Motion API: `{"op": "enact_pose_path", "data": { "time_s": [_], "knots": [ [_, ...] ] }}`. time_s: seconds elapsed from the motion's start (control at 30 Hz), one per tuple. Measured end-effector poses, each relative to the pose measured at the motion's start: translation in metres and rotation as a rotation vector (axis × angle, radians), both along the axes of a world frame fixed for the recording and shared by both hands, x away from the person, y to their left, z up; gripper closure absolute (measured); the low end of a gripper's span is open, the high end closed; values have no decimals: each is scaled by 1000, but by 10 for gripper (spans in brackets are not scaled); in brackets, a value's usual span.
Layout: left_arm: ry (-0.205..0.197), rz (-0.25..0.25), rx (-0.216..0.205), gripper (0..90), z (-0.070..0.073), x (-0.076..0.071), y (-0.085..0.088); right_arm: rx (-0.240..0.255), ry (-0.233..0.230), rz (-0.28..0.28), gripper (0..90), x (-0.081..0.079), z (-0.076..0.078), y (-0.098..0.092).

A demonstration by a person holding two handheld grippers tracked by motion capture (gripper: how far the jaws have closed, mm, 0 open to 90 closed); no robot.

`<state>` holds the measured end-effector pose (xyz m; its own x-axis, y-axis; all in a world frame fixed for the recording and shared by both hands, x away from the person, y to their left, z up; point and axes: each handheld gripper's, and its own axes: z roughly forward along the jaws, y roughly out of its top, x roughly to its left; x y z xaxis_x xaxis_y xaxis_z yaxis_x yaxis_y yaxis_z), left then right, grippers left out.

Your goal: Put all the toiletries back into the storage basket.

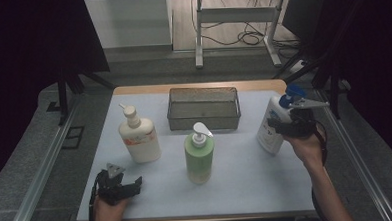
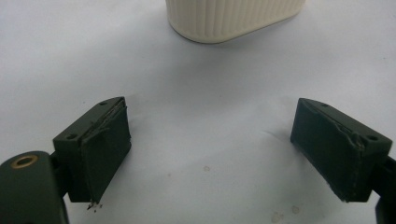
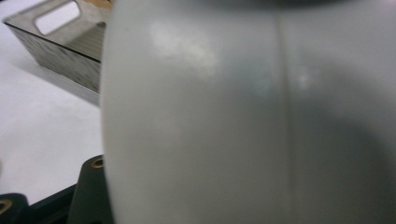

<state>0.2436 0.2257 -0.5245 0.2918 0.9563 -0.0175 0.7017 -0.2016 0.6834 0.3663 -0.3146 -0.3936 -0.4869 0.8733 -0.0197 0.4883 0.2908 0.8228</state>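
The right gripper (image 1: 289,122), jaws half closed, clamps the white blue-capped bottle (image 1: 272,124) at the table's (image 1: 247,183) right edge, tilted, probably for transfer to the wire basket (image 1: 204,108). The left gripper (image 1: 118,186) rests wide open and empty, clear of the cream pump bottle (image 1: 137,135).

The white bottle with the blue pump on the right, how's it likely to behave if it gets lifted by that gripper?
The white bottle with the blue pump is tall, narrow and already tilted, so it may tip easily. Its smooth, glossy wall, seen in the right gripper view, could slip between the right gripper pads. It looks like stiff plastic, so it should hold its shape.
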Motion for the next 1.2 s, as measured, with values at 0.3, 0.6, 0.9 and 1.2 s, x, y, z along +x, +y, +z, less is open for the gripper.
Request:
{"op": "enact_pose_path", "data": {
  "time_s": [0.3,0.6,0.9,1.2],
  "knots": [
    [0,0,0,118,0,0,0,27,-20,59,376,-7,25,10],
    [-1,2,-1,118,0,0,0,41,-17,123,376,-11,42,23],
    [0,1,-1,118,0,0,0,29,-25,159,377,-11,55,39],
    [0,2,-2,117,0,0,0,25,-34,189,378,-11,68,55]
  ]
}}
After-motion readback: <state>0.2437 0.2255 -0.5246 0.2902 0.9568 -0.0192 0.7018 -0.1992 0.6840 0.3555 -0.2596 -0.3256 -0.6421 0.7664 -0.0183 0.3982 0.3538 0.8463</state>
